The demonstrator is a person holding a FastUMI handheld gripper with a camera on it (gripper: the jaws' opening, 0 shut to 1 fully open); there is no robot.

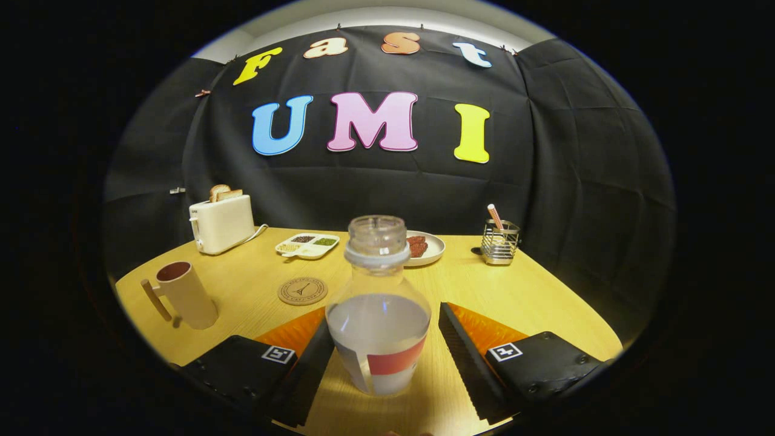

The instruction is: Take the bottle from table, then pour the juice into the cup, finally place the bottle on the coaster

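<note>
While the tool [380, 357] stands spread wide, the bottle [378, 309] sits upright between its fingers, ungripped.

The gripper [382, 348] has its fingers spread on either side of the uncapped bottle [378, 309], which stands upright on the wooden table [533, 290]; the left finger looks to touch it and the right stands clear. Beyond and left lie the round coaster [302, 290] and the handled cup [184, 295]. Farther back stand a toaster [221, 223], a divided tray [307, 245], a plate [427, 248] and a wire holder [500, 242].

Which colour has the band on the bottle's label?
Red, on a white label on the bottle, standing between the open gripper fingers; gripper view.
</note>
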